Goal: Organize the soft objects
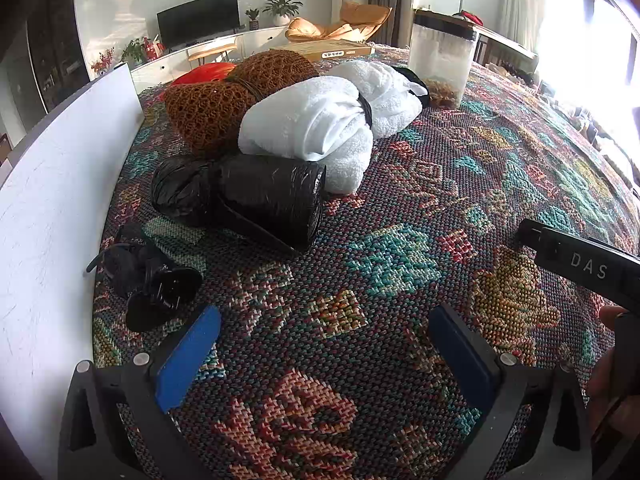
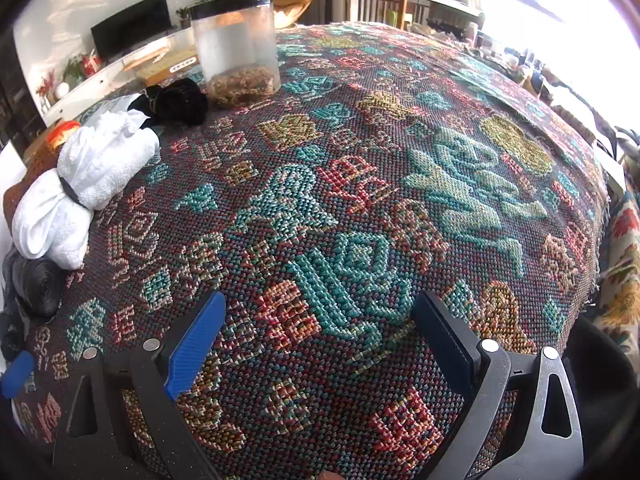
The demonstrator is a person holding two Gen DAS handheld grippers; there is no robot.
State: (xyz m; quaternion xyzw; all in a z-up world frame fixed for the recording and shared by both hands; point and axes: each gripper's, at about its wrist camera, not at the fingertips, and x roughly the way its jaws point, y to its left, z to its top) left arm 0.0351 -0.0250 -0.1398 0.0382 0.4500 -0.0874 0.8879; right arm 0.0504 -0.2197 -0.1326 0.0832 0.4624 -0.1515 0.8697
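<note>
The woven patterned tablecloth (image 1: 400,240) covers the whole work surface, and everything soft is gathered against the white board (image 1: 60,200) at its edge, apparently so the bundles line up in one row. Beside the board lie the brown knitted bundle (image 1: 224,104), then the tied white towel bundle (image 1: 320,120), then the roll of black plastic bags (image 1: 256,196) touching the towel, then a small black bundle (image 1: 148,280) nearest the left gripper (image 1: 320,356). A clear lidded jar (image 2: 236,48) stands well away from the board. The left gripper and the right gripper (image 2: 316,344) hover with fingers spread wide, holding nothing.
</note>
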